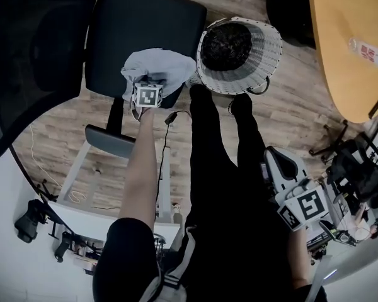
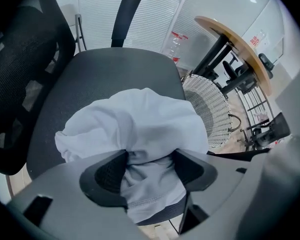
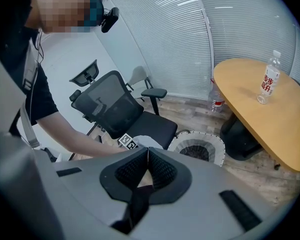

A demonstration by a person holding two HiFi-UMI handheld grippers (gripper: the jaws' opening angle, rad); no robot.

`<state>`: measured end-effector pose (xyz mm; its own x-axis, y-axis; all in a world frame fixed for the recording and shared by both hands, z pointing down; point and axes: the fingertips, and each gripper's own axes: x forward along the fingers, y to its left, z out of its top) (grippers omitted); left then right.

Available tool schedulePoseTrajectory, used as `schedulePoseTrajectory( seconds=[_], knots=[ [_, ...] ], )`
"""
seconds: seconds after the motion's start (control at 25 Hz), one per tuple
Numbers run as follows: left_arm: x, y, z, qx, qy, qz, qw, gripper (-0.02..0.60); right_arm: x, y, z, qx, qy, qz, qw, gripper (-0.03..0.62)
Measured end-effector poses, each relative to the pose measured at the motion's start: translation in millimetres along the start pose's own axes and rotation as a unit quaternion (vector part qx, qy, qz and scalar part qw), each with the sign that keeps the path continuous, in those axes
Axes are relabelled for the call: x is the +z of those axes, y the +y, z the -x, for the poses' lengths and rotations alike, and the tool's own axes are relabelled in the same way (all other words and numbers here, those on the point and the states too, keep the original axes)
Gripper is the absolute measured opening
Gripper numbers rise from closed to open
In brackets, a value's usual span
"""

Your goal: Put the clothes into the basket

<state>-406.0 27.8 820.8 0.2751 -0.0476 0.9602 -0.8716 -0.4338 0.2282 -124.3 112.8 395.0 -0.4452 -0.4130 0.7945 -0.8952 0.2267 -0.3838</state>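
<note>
A pale grey-white garment (image 1: pixel 159 68) (image 2: pixel 135 129) lies bunched on the black seat of an office chair (image 1: pixel 145 33). My left gripper (image 1: pixel 147 96) (image 2: pixel 149 165) is shut on the garment's near edge, with cloth pinched between the jaws. To the right of the chair stands a white wicker basket (image 1: pixel 241 55) (image 2: pixel 210 111) (image 3: pixel 199 149) with a dark item inside it. My right gripper (image 1: pixel 302 209) (image 3: pixel 148 165) is held back beside my right leg, shut with nothing in it.
A second black mesh chair back (image 1: pixel 34 55) stands at left. A round wooden table (image 1: pixel 353 36) (image 3: pixel 260 109) with a water bottle (image 3: pixel 267 81) is at right. Metal chair bases and cables (image 1: pixel 359 162) crowd the right side. My legs (image 1: pixel 227 156) stand near the basket.
</note>
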Motion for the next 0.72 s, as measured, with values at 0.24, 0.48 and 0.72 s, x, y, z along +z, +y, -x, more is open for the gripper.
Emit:
schedulePoseTrajectory(
  seconds=[0.24,0.48,0.72],
  knots=[
    [1,1,-8,0.004,0.012,-0.002,0.9999,0.316,-4,0,1,-0.009,-0.003,-0.008,1.000,0.017],
    [1,0,-7,0.004,0.026,0.001,0.9997,0.223,-4,1,3,-0.018,-0.012,-0.010,1.000,0.017],
    [8,-1,-1,0.013,0.012,-0.001,0.9998,0.078,-7,0,4,-0.014,-0.022,-0.013,1.000,0.017]
  ],
)
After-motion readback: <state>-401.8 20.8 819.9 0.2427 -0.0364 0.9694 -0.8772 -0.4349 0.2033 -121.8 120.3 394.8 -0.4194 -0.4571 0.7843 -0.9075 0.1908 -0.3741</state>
